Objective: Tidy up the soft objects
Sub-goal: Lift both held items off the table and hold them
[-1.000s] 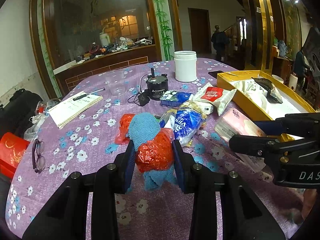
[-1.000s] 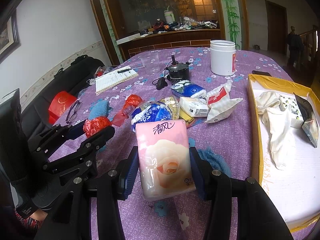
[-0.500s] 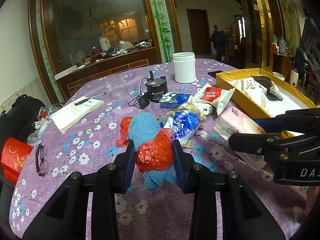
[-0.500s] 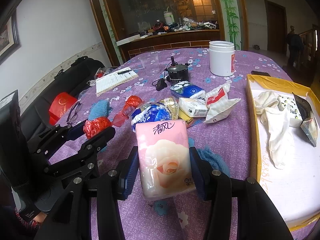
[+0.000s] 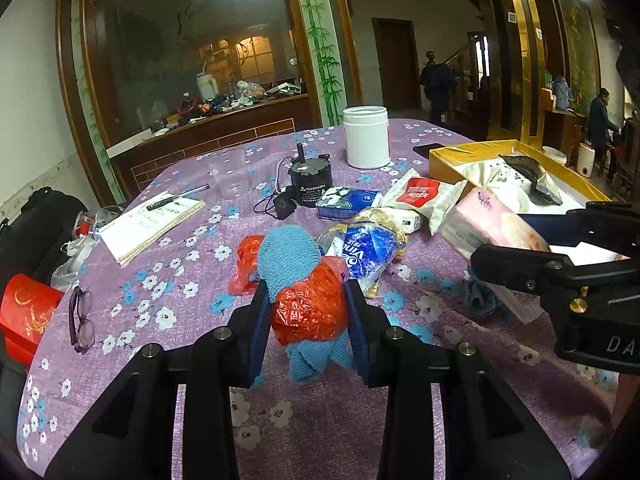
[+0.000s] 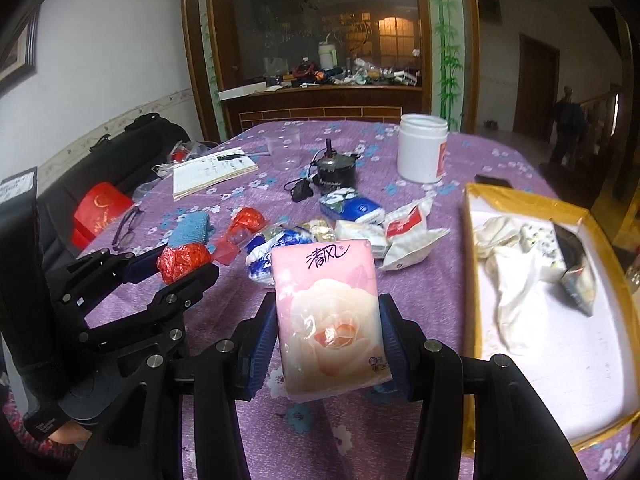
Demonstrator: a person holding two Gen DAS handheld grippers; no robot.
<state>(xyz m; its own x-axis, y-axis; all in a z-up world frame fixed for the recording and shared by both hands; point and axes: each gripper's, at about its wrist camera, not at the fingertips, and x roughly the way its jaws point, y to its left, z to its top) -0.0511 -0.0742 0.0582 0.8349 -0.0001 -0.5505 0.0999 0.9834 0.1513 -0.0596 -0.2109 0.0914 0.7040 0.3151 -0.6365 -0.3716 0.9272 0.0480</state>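
Red bag (image 5: 310,310) clamped between left jaws, pink tissue pack (image 6: 330,312) between right jaws.

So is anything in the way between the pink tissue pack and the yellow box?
Nothing visible is. The right gripper holds the pink tissue pack above the purple tablecloth, and the yellow box lies just to its right. Only bare cloth lies between them.

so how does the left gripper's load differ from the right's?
The left gripper is shut on a crumpled red plastic bag with a blue knit cloth; the right gripper is shut on a flat, smooth pink tissue pack. Two soft items versus one. Both are clamped from the sides.
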